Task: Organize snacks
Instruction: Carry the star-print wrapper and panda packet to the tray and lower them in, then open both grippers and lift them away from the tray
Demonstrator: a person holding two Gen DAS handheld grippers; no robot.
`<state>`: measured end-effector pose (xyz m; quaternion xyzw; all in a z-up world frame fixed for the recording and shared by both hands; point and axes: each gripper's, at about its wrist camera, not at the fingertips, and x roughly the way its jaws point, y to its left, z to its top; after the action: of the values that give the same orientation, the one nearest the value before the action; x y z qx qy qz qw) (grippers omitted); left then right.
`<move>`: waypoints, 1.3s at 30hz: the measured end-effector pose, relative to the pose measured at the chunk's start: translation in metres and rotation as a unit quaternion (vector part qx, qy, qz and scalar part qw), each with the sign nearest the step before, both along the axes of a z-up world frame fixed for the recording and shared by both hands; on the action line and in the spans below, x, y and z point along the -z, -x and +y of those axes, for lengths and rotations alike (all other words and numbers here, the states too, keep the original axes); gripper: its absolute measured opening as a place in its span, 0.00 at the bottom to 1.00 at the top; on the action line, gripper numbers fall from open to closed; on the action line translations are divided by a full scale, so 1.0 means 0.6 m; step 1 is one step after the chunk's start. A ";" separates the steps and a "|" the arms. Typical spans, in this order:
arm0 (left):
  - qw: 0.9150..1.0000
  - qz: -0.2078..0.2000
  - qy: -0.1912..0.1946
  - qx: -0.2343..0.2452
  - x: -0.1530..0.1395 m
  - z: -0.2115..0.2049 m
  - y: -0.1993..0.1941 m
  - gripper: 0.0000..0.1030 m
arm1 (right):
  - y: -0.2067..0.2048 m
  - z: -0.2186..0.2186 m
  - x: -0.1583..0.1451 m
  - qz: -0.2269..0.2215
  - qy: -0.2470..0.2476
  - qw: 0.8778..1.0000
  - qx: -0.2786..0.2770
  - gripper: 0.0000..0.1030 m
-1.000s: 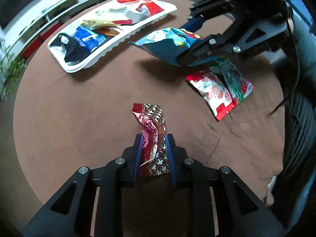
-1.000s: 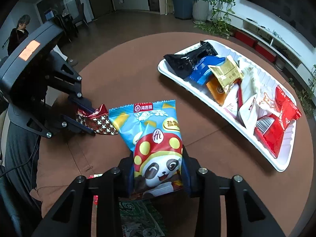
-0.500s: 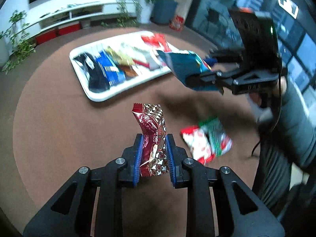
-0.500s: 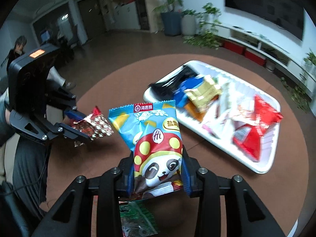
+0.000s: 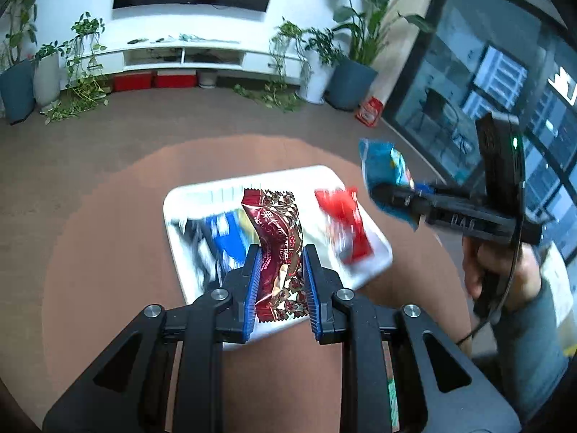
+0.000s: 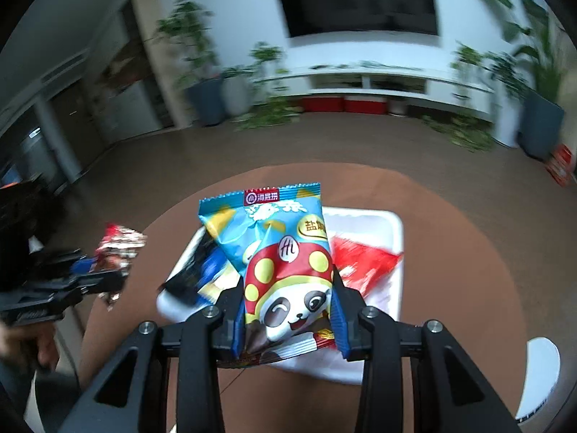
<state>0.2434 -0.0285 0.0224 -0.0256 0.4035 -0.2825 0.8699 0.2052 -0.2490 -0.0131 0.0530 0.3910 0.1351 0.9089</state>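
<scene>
My left gripper point(image 5: 279, 281) is shut on a dark red patterned snack packet point(image 5: 277, 238) and holds it upright above the near edge of the white tray point(image 5: 202, 195). My right gripper point(image 6: 288, 310) is shut on a blue snack bag with a panda point(image 6: 277, 252), held above the same tray point(image 6: 378, 220). The tray holds red point(image 5: 342, 223), blue point(image 5: 223, 238) and black packets, blurred. The right gripper and its blue bag point(image 5: 389, 176) show at the right of the left wrist view. The left gripper and its packet point(image 6: 115, 249) show at the left of the right wrist view.
The tray lies on a round brown table point(image 5: 108, 216). A green packet edge point(image 5: 393, 404) shows low beside my left gripper. A white object point(image 6: 541, 371) sits at the table's right edge. Plants, a white low cabinet and a dark screen stand behind.
Both grippers rose and swung over the tray with their packets still held. The view now faces the wall. The loose red and green packets dropped out of sight.
</scene>
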 end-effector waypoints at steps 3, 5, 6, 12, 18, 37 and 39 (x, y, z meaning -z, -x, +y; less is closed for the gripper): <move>1.000 0.002 -0.002 -0.009 0.003 -0.021 -0.036 0.20 | -0.038 0.009 0.007 0.012 0.027 1.000 0.007 0.39; 1.000 0.001 -0.013 -0.015 0.011 -0.035 -0.053 0.20 | -0.060 0.026 0.014 0.014 0.059 0.998 0.004 0.39; 1.000 0.002 -0.019 -0.017 0.018 -0.042 -0.060 0.20 | -0.065 0.033 0.015 0.013 0.067 0.998 0.004 0.39; 0.998 0.022 -0.050 -0.021 0.083 -0.078 -0.092 0.20 | -0.091 0.073 0.054 0.021 0.104 0.994 -0.006 0.39; 0.997 0.032 -0.065 -0.022 0.127 -0.098 -0.107 0.21 | -0.101 0.087 0.098 0.040 0.149 0.988 0.006 0.39; 0.995 0.040 -0.084 -0.034 0.200 -0.121 -0.117 0.22 | -0.094 0.109 0.108 0.033 0.185 0.982 0.000 0.48; 0.995 0.040 -0.082 -0.034 0.198 -0.119 -0.110 0.28 | -0.093 0.110 0.107 0.034 0.187 0.982 -0.001 0.53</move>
<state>0.3095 -0.1001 -0.0965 0.0211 0.4587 -0.2172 0.8614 0.2611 -0.1833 -0.0772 -0.1135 0.4399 0.0587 0.8889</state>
